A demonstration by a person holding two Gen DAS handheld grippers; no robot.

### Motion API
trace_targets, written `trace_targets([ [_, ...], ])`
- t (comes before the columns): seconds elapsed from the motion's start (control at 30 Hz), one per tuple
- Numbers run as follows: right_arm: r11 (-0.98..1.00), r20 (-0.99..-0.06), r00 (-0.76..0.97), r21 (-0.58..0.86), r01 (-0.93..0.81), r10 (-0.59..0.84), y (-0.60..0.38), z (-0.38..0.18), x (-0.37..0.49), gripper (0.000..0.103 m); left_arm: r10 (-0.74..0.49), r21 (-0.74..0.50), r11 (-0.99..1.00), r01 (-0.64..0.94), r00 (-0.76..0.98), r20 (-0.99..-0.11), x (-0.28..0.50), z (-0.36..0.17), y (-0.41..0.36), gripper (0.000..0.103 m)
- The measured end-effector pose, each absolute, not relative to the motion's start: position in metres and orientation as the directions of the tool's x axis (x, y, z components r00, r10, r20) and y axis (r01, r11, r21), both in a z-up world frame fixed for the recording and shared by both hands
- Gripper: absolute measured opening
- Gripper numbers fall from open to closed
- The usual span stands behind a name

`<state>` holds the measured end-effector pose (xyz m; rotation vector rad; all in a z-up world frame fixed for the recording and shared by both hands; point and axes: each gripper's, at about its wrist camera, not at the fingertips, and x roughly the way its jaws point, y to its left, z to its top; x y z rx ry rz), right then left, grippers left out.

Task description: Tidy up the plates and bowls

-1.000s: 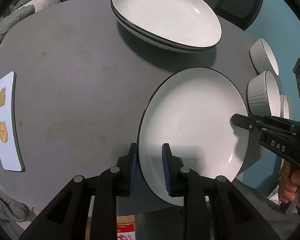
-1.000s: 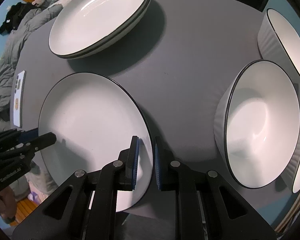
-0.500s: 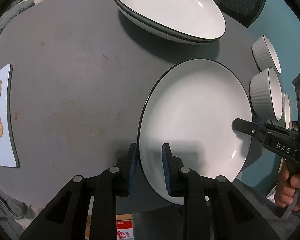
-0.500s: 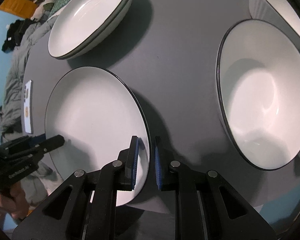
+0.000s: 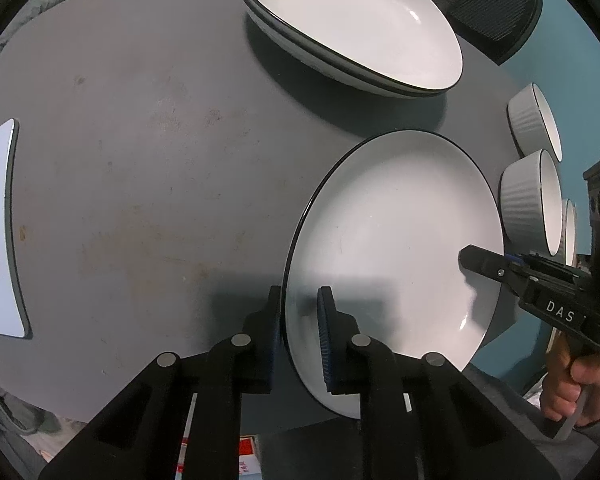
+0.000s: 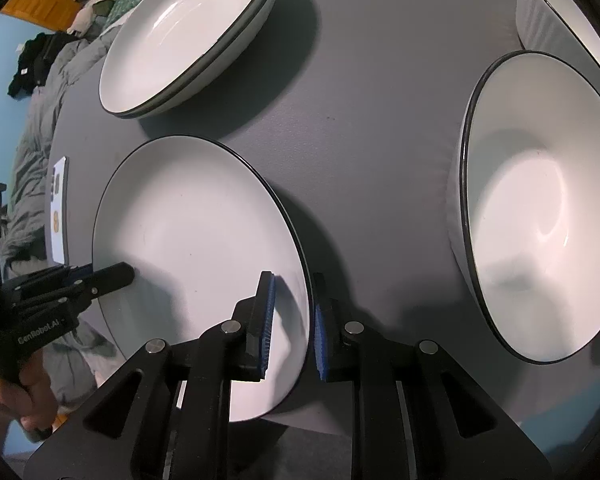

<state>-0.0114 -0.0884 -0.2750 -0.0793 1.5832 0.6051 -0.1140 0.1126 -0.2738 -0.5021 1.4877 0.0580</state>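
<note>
A white plate [image 5: 396, 240] with a black rim lies at the table's near edge, partly overhanging it. My left gripper [image 5: 299, 304] has its jaws closing on the plate's left rim, and the pads press it from both sides. My right gripper [image 6: 294, 292] holds the opposite rim of the plate [image 6: 192, 232], with its jaws opening a little and the rim still between the pads. Each gripper shows in the other's view: the right gripper [image 5: 472, 258] and the left gripper [image 6: 112, 274]. A stack of two plates [image 5: 348, 28] sits farther back.
White ribbed bowls [image 5: 524, 200] [image 5: 534, 128] stand along the right edge of the grey table [image 5: 140, 160]; the nearest bowl [image 6: 540, 200] is close to my right gripper. A phone [image 5: 0, 232] lies at the left. A black chair [image 5: 488, 4] is behind the table.
The left pads have drawn closer together onto the plate's rim. The right pads stand slightly wider apart. The nearest bowl looms larger in the right wrist view.
</note>
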Motion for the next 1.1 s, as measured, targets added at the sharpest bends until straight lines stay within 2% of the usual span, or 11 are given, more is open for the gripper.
trace_targets([
  [0.63, 0.827, -0.937, -0.098, 0.343, -0.445, 0.336, -0.065, -0.239, -0.006, 0.014, -0.244, -0.279, 0.885, -0.373, 0.141, -0.960, -0.102, -0.243, 0.119, 0.016],
  [1.1, 0.825, -0.931, -0.037, 0.340, -0.452, 0.363, -0.030, -0.216, 0.048, 0.014, -0.224, -0.291, 0.880, -0.375, 0.212, -0.951, -0.043, -0.221, 0.144, 0.016],
])
